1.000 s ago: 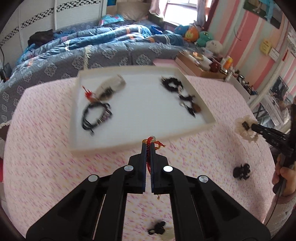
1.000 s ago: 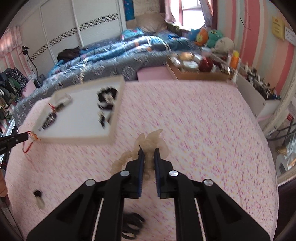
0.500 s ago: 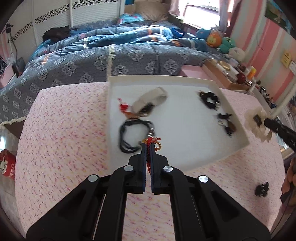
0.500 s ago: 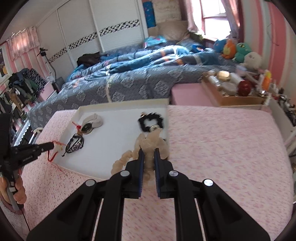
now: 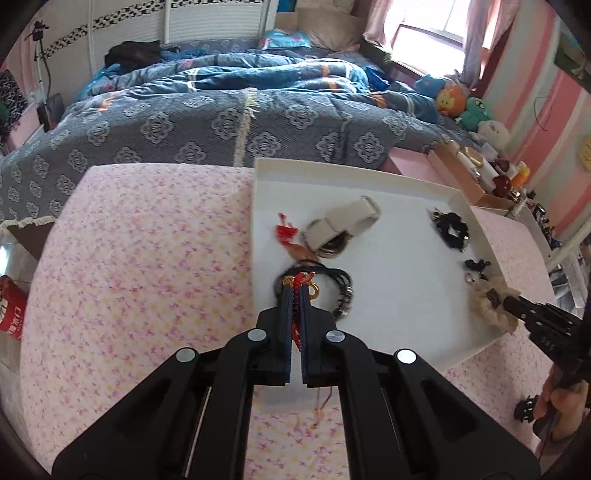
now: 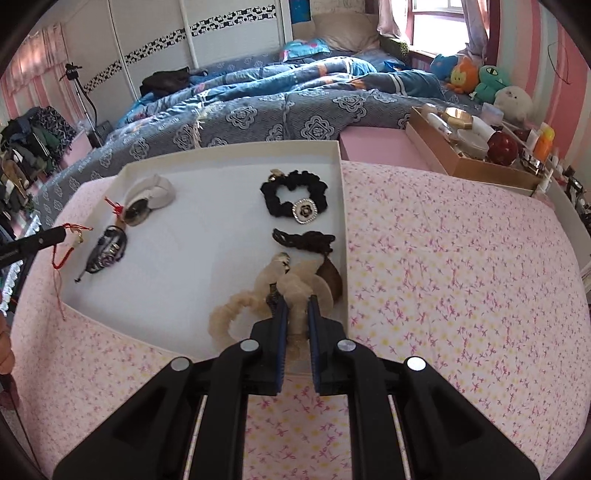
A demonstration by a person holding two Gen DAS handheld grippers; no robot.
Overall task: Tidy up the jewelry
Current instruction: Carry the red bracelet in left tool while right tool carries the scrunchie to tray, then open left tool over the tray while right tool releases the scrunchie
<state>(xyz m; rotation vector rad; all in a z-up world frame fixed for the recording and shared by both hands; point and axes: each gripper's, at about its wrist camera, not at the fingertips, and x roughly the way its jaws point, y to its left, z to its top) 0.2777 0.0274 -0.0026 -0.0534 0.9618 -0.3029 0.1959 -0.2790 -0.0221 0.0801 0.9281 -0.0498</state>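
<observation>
Red cord [image 5: 295,314] pinched in left claw [image 5: 294,291]; right claw [image 6: 295,306] grips cream scrunchie [image 6: 295,291]

Both grippers have moved in over the tray [image 6: 341,192]: the left [image 5: 294,290] carrying the red cord [image 5: 295,328], the right [image 6: 295,301] the cream scrunchie [image 6: 295,286].

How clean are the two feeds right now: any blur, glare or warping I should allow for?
Left wrist view: the beige strap bracelet in the shallow white tray looks smeared by motion; the bright window is blown out. Right wrist view: sharper, the black fabric scrunchie reads clearly. Both views: fisheye bends the tray edges and darkens the corners.
</observation>
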